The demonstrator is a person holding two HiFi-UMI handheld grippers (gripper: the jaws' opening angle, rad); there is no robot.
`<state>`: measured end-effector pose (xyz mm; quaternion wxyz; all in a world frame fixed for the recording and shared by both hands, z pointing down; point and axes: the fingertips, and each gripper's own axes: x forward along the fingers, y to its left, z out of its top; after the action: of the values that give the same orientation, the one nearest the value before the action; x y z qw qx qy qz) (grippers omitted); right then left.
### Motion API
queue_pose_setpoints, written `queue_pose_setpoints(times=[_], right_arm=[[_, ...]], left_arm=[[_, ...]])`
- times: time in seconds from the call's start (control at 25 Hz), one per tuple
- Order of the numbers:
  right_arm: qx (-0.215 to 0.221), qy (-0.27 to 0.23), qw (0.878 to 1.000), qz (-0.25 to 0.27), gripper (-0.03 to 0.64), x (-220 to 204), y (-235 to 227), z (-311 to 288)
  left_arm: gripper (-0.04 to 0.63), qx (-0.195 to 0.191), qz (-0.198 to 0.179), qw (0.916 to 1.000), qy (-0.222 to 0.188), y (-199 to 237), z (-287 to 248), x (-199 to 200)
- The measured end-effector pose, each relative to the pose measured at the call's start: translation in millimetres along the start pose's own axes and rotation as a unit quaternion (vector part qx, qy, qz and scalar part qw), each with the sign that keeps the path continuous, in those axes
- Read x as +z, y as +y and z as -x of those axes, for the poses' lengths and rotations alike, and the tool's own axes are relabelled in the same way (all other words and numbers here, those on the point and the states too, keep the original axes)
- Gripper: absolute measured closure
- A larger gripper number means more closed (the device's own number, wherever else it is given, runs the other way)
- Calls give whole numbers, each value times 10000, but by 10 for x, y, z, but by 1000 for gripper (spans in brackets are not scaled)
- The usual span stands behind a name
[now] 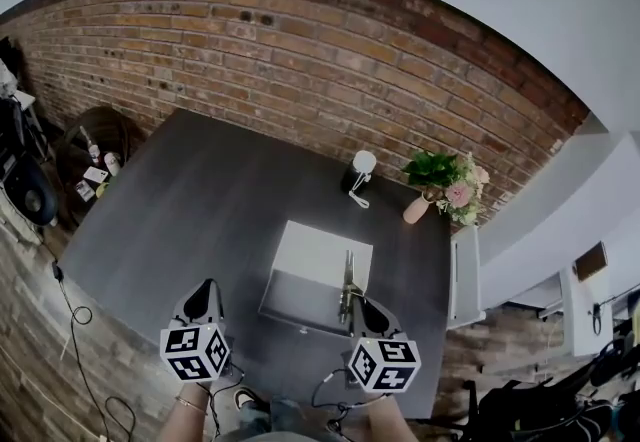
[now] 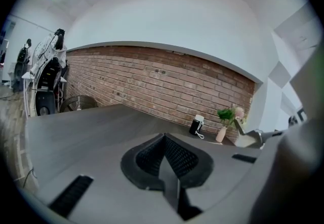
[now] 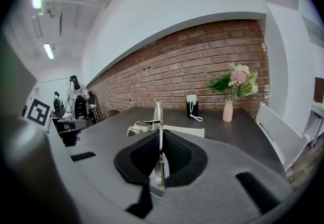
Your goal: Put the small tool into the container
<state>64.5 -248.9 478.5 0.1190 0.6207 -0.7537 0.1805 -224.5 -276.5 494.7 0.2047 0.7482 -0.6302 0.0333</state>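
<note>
Two claws are clenched: left gripper [image 2: 164, 158] empty, right gripper [image 3: 161, 154] on the metal tool [image 3: 158, 111]; tilted, it could be caught on the container [image 1: 312, 250].

Items [image 1: 96, 174] on the round side table [image 1: 115, 120] at far left are too small to identify

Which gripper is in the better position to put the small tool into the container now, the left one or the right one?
Right. The right gripper is shut on the tool, which hangs over the container at its right side. The left gripper is shut, empty, and off to the container's left.
</note>
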Motion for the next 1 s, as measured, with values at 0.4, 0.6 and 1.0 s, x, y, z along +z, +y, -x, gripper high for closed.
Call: queue_pose_setpoints(times=[0.4, 0.6, 1.0], right_arm=[[586, 444, 9900, 1207, 612, -141, 245, -477], [1174, 942, 9787, 1400, 612, -362, 395, -634], [1894, 1572, 9274, 2817, 612, -695, 636, -761]], left_arm=[[594, 597, 36, 9976, 362, 465, 95, -380], [594, 846, 119, 9955, 415, 697, 159, -511], [594, 1150, 302, 9914, 551, 905, 193, -775]])
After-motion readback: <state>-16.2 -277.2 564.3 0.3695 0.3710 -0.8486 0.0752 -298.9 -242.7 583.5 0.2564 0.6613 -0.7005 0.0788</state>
